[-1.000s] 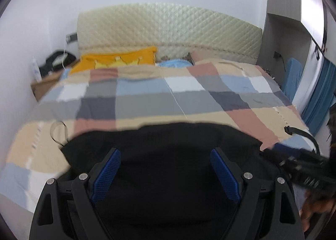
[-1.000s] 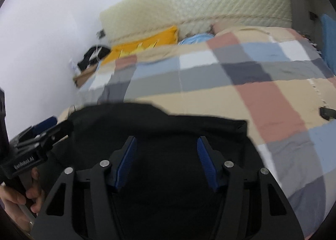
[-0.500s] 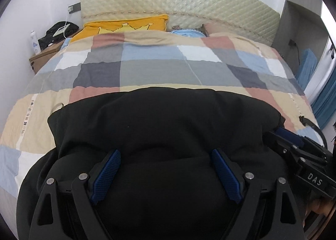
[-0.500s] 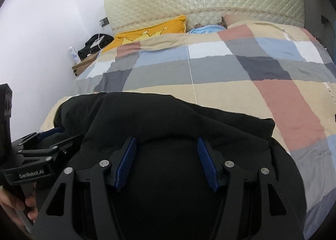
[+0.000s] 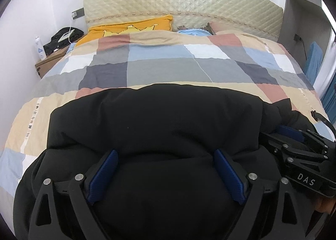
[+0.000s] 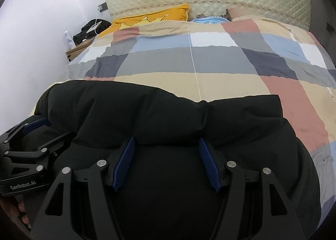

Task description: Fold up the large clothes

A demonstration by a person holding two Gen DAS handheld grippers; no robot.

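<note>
Currently over a bed [image 5: 159, 72] with a checked quilt [image 6: 210, 61]: blocks of grey, blue, beige, pink, white; thin white seam line running down the middle. Quilted cream headboard [image 5: 178, 2] behind, diamond stitch pattern. Orange pillow [image 5: 130, 28] with yellow crown print against it, light blue item [image 5: 193, 31] beside that. Wooden nightstand [image 5: 50, 60] at the bed's left, carrying a white bottle [image 5: 40, 49] and a black bag [image 5: 63, 37]. Blue fabric [image 5: 315, 59] hanging at far right.

Black garment [image 5: 159, 118] lying bunched across the near end of the bed, matte, thick, puffy rolled fold along its far edge. Blocks all view of the quilt under both tools.

Left tongs [image 5: 166, 167]: blue ribbed pads spread wide, garment bulging up between them, not pinched. Right tongs [image 6: 166, 160]: same, pads apart with cloth mounded in the gap.

Right tongs also visible at right edge of left view [image 5: 294, 135], nose against the garment's right end. Left tongs at left edge of right view [image 6: 31, 128], touching the garment's left end.
</note>
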